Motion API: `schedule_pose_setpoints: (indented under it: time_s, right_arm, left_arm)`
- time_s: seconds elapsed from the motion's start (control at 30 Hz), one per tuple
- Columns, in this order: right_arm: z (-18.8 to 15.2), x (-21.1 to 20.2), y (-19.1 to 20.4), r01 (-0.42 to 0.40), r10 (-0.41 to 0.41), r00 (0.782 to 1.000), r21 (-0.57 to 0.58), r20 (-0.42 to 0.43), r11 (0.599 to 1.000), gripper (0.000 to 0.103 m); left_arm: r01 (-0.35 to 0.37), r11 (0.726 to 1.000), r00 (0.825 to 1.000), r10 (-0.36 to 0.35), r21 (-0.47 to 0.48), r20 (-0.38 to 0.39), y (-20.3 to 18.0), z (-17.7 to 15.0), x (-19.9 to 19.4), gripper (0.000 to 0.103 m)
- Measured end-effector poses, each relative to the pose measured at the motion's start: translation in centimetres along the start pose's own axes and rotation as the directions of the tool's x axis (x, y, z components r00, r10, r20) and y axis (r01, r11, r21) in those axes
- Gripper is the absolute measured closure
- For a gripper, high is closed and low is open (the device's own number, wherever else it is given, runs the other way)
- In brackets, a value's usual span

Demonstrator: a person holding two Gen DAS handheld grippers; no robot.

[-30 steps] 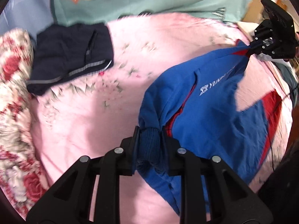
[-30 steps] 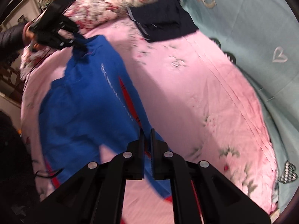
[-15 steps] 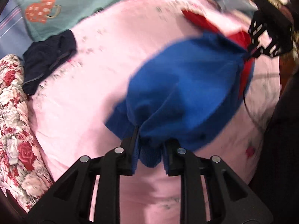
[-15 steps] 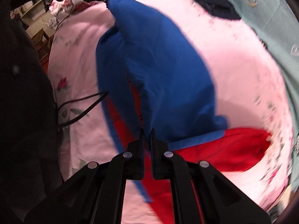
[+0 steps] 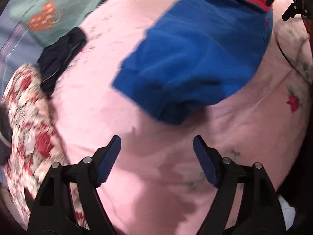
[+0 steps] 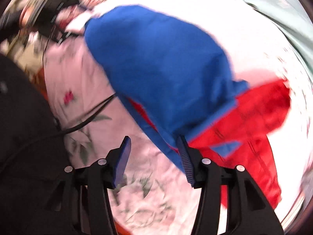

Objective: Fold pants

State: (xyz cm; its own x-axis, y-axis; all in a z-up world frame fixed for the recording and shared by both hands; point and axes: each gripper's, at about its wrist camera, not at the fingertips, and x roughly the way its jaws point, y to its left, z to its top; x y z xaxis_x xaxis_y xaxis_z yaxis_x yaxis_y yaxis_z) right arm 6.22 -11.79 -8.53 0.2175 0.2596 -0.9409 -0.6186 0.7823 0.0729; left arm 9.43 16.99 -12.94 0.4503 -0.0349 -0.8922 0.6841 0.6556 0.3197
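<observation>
The blue and red pants (image 5: pixel 195 52) lie folded over on the pink bedsheet (image 5: pixel 109 129), blue side up, with red fabric showing at the far edge. My left gripper (image 5: pixel 156 148) is open and empty, just short of the pants' near edge. In the right wrist view the pants (image 6: pixel 160 62) fill the middle, with the red part (image 6: pixel 254 117) to the right. My right gripper (image 6: pixel 154 148) is open; its right finger (image 6: pixel 183 156) touches the blue hem. The other gripper shows blurred at the top right of the left wrist view (image 5: pixel 289 5).
A folded dark navy garment (image 5: pixel 60 58) lies at the back left near a teal cover (image 5: pixel 49 5). A floral quilt (image 5: pixel 25 121) runs along the left. A black cable (image 6: pixel 88 117) crosses the sheet beside dark clothing at left.
Both grippers have opened and let go of the pants. The pants have dropped onto the sheet, folded over. Both grippers have drawn back from the fabric.
</observation>
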Motion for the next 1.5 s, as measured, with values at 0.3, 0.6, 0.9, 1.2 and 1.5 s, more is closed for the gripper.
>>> schedule_pose_setpoints:
  time_s: [0.3,0.6,0.9,1.2,1.5]
  right_arm:
    - [1.4,-5.8,-9.4,0.102,-0.31,0.918,0.609,0.246,0.786,0.052]
    - [7.5,0.1,-19.8,0.127,-0.432,0.884,0.795,0.181,0.593,0.052]
    - [10.9,6.8,-24.3,0.2,-0.433,0.898,0.805,0.077,0.559,0.06]
    - [6.9,-0.2,-24.6,0.002,-0.392,0.877,0.812,0.279,0.583,0.091]
    - [-13.0,-12.3,-22.4,-0.189,-0.497,0.752,0.864,0.433,0.467,0.091]
  left_arm:
    - [0.241,0.893,0.928,-0.097,-0.38,0.36,2.0,6.7,-4.3,0.024]
    - [0.188,0.792,0.98,-0.115,-0.581,0.16,-3.2,11.8,4.0,0.024]
    - [0.074,0.781,0.997,-0.077,-0.62,0.021,-4.5,13.0,6.0,0.024]
    - [0.05,0.773,0.998,-0.07,-0.632,-0.007,-4.2,13.1,6.0,0.024]
    - [0.012,0.801,0.997,-0.054,-0.599,-0.051,-4.7,13.3,6.1,0.023]
